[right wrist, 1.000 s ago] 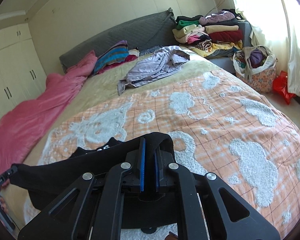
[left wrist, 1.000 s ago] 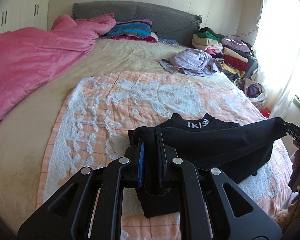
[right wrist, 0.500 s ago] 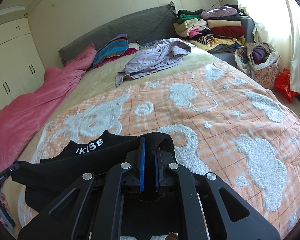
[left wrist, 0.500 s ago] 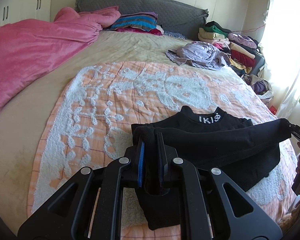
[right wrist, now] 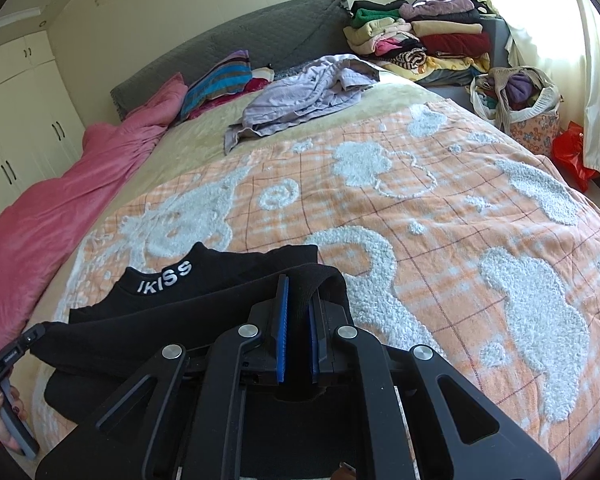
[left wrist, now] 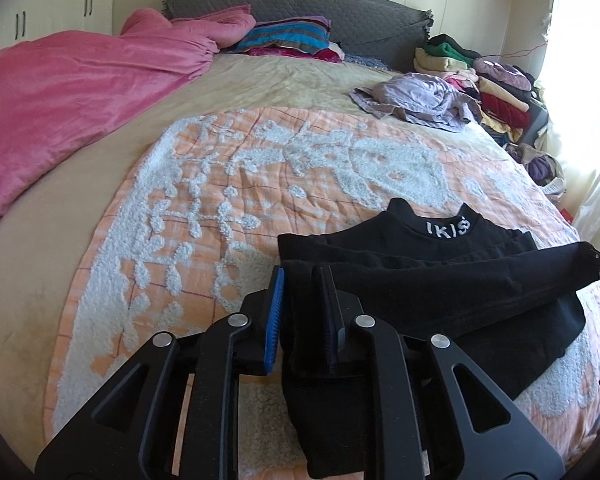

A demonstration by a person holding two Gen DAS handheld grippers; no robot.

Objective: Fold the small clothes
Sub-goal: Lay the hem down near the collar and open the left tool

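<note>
My left gripper (left wrist: 302, 312) has just been easing its jaws apart, with one corner of the black IKISS top (left wrist: 440, 276) between them and a sliver of gap showing at the left blue pad, so it no longer pinches the cloth. My right gripper (right wrist: 296, 320) is clamped tight on the opposite corner. The folded edge stretches between my hands while the collar end lies on the orange-and-white blanket (right wrist: 440, 216).

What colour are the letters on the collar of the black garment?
White letters on the black garment, clearest in the right wrist view.
</note>
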